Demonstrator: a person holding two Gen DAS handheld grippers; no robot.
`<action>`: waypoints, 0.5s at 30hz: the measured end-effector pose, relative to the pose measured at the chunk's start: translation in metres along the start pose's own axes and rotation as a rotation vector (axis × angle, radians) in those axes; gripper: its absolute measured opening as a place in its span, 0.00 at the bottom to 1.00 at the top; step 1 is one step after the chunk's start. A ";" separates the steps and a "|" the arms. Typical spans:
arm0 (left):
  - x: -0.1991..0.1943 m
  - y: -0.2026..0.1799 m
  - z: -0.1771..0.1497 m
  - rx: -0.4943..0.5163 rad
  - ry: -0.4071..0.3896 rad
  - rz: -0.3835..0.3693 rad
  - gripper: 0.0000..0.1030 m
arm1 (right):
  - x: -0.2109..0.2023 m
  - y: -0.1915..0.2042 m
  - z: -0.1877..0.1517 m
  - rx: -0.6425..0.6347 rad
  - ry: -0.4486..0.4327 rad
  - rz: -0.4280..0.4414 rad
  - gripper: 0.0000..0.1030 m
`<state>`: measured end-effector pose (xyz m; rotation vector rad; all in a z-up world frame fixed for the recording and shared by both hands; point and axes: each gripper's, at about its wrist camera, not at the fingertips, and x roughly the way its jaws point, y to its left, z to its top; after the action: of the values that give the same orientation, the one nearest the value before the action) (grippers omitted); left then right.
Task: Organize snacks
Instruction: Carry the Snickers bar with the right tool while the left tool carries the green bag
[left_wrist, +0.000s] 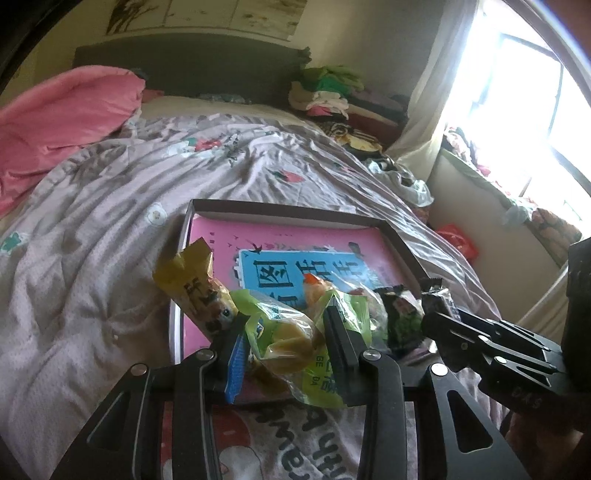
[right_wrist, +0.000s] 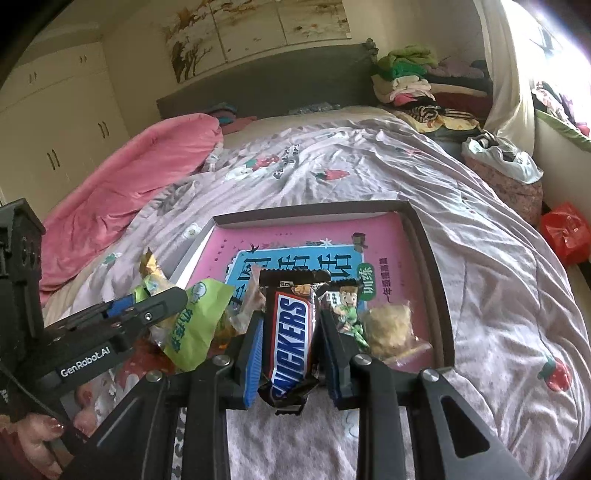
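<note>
A shallow dark-rimmed box (left_wrist: 295, 208) (right_wrist: 424, 236) with a pink and blue book inside lies on the bed. My left gripper (left_wrist: 286, 325) is shut on a green-and-clear pastry bag (left_wrist: 284, 339) at the box's near edge; the bag also shows in the right wrist view (right_wrist: 195, 321). My right gripper (right_wrist: 290, 325) is shut on a Snickers bar (right_wrist: 290, 332) over the box's near edge, and shows at the right of the left wrist view (left_wrist: 439, 317). A yellow snack pack (left_wrist: 195, 280) lies on the box's left rim. A clear bag with a beige snack (right_wrist: 391, 328) lies in the box.
The bed has a lilac strawberry-print quilt (left_wrist: 129, 206) and a pink blanket (left_wrist: 55, 122) at the far left. Folded clothes (right_wrist: 406, 81) are stacked by the headboard. A plastic bag (right_wrist: 502, 155) and a red bag (right_wrist: 565, 232) sit to the right, near the window.
</note>
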<state>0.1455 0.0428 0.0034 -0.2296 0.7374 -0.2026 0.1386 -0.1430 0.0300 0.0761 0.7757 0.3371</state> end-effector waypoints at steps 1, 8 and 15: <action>0.001 0.001 0.001 0.001 0.005 0.016 0.38 | 0.003 0.001 0.001 -0.001 0.005 -0.004 0.28; 0.008 0.008 0.002 -0.015 0.014 0.030 0.38 | 0.018 0.003 0.007 0.000 0.017 -0.021 0.28; 0.013 0.010 0.001 -0.020 0.020 0.034 0.39 | 0.032 0.001 0.011 0.005 0.032 -0.038 0.28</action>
<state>0.1568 0.0489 -0.0065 -0.2342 0.7630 -0.1650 0.1674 -0.1307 0.0168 0.0611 0.8083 0.3009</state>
